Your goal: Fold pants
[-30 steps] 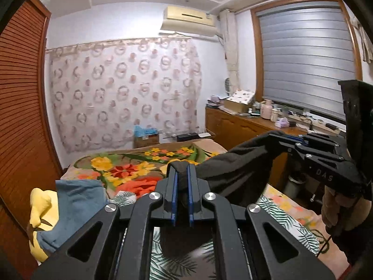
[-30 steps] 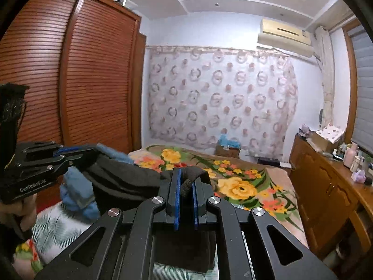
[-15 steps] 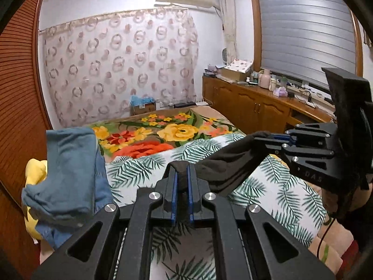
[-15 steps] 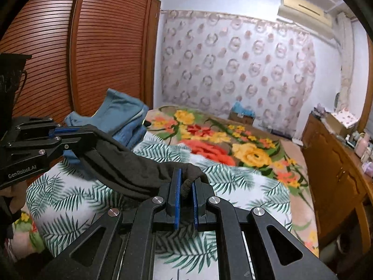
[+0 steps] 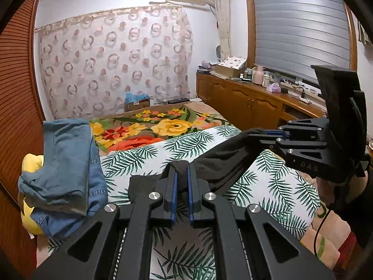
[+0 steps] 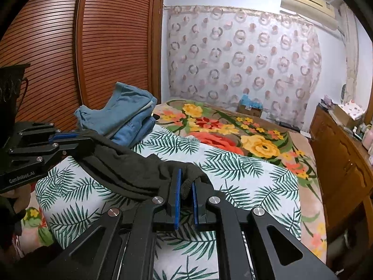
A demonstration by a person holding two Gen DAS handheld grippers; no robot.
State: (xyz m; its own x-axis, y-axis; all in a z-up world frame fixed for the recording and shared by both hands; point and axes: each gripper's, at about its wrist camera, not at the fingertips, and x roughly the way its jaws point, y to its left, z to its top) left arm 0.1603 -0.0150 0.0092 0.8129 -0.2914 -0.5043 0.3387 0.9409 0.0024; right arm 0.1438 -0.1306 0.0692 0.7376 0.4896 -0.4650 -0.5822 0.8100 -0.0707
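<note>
Dark pants (image 5: 223, 163) hang stretched between my two grippers, just above the palm-leaf sheet. My left gripper (image 5: 181, 172) is shut on one corner of the cloth, which bunches between the blue pads. My right gripper (image 6: 185, 182) is shut on the other corner. Each wrist view also catches the opposite tool: the right gripper (image 5: 263, 133) enters from the right in the left wrist view, and the left gripper (image 6: 77, 140) comes in from the left in the right wrist view. The pants (image 6: 130, 168) sag in folds between them; their lower part is hidden behind the jaws.
The bed carries a palm-leaf sheet (image 5: 149, 158) in front and a floral blanket (image 5: 167, 126) behind. A pile of blue clothes (image 5: 65, 161) on a yellow cushion lies at the bed's left edge by the slatted wardrobe (image 6: 58, 53). A wooden cabinet (image 5: 244, 102) runs along the right.
Both grippers have come down toward the bed with the pants and tipped downward. The cloth now hangs close over the leaf sheet.
</note>
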